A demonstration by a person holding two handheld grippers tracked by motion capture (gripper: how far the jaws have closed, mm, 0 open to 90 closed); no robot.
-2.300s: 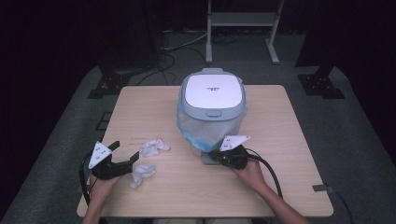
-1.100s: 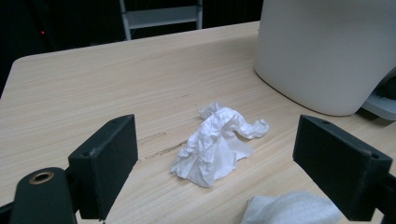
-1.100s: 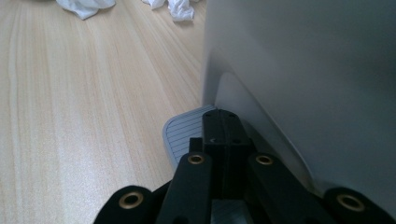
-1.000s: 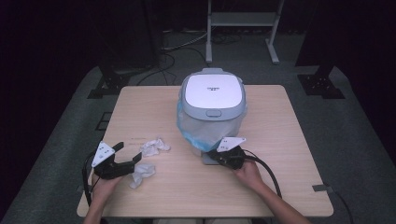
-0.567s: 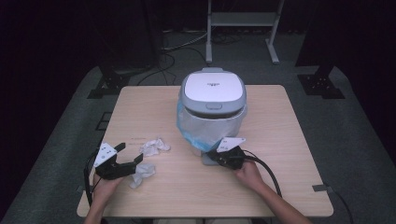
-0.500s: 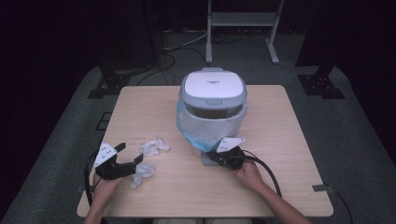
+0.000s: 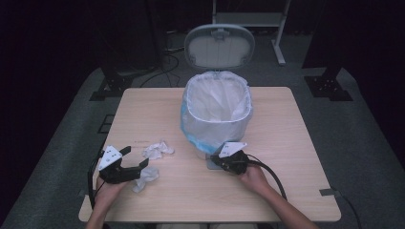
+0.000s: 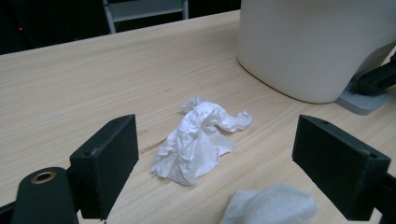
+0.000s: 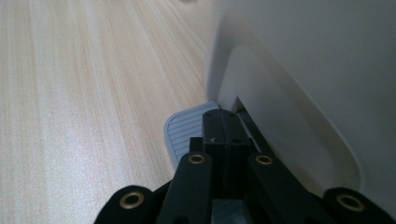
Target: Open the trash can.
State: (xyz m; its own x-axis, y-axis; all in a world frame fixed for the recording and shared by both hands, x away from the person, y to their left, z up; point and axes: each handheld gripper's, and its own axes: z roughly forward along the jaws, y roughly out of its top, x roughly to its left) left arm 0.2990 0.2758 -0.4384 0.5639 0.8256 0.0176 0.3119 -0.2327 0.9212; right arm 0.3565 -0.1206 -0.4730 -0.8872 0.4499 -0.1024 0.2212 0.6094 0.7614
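Note:
A white pedal bin (image 7: 217, 114) with a bag liner stands mid-table, its lid (image 7: 219, 47) raised upright behind it. My right gripper (image 7: 220, 162) is shut, its tips (image 9: 224, 126) resting on the grey ribbed pedal (image 9: 184, 130) at the foot of the bin (image 9: 303, 70). Two crumpled white tissues lie at the front left: one (image 7: 157, 150) nearer the bin, one (image 7: 145, 177) nearer the edge. My left gripper (image 7: 135, 158) is open between them. In the left gripper view the jaws (image 8: 219, 158) stand wide apart with the farther tissue (image 8: 198, 140) ahead and the nearer one (image 8: 271, 207) just below.
The wooden table (image 7: 296, 143) is bare on its right side and behind the tissues. A cable (image 7: 270, 171) trails from the right gripper toward the front edge. The pedal (image 8: 362, 100) shows at the right of the left gripper view.
The bin lid has swung from closed to fully open while the right gripper stays on the pedal. My left gripper has edged a little right, toward the tissues.

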